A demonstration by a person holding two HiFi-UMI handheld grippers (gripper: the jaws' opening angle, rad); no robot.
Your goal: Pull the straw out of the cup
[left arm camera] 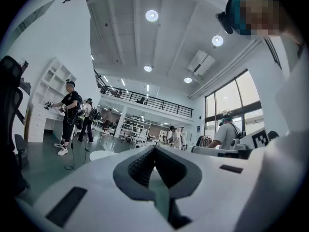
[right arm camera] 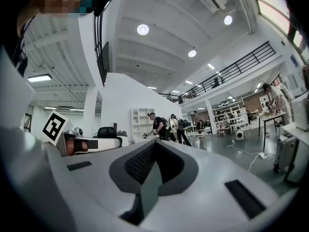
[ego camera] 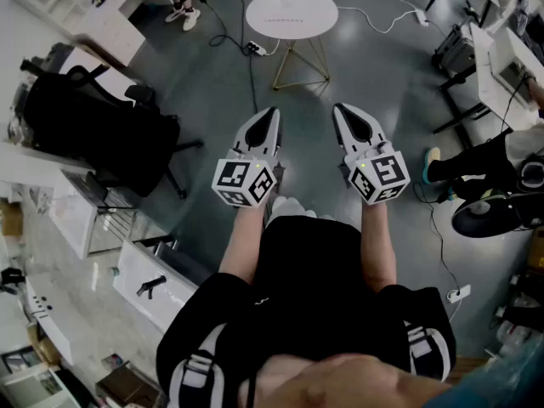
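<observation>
No cup and no straw show in any view. I hold both grippers out in front of my body, over the grey floor. In the head view my left gripper [ego camera: 272,111] and my right gripper [ego camera: 338,109] point forward, side by side and a hand's width apart. Each one's white jaws meet in a point with nothing between them. In the left gripper view my left gripper [left arm camera: 154,148] tilts up toward the ceiling, its jaws closed together. The right gripper view shows my right gripper [right arm camera: 154,143] the same way, shut and empty.
A round white table [ego camera: 291,11] on gold legs stands a few steps ahead. A black office chair [ego camera: 93,134] and white desks [ego camera: 153,283] are at my left. A seated person [ego camera: 476,164] and a cable with a power strip [ego camera: 459,293] are at my right.
</observation>
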